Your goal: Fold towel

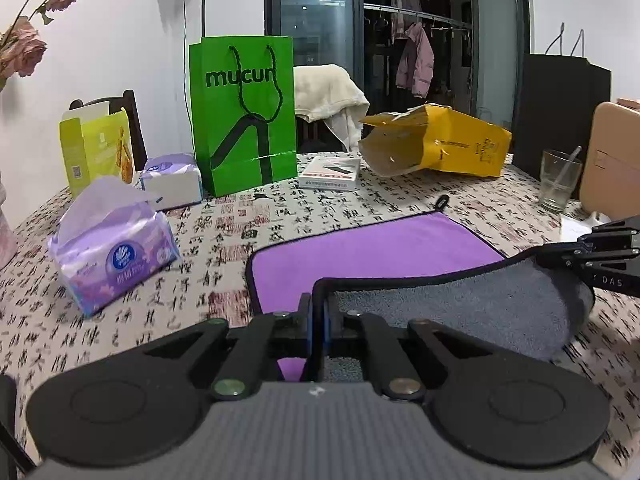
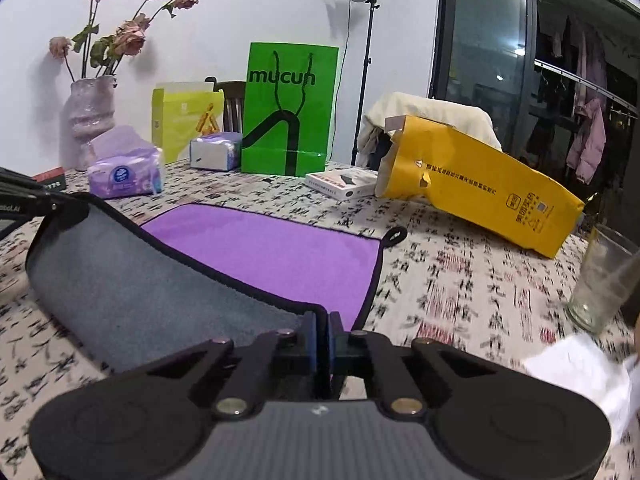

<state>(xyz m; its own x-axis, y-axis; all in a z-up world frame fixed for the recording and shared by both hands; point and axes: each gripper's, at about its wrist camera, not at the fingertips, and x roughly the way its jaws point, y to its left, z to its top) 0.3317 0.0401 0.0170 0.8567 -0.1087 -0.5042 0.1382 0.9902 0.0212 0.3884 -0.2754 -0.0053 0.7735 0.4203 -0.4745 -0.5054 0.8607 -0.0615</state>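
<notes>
Towel [image 1: 372,252]: purple on the upper face, grey on the underside, edged all round in black piping, with a small black hanging loop at the far corner, toward 1 o'clock in the left wrist view. Spread flat on the table over its far half. Near edge lifted off the table at both near corners and curled over, grey side [image 2: 132,296] showing, sagging between the two raised corners.
</notes>
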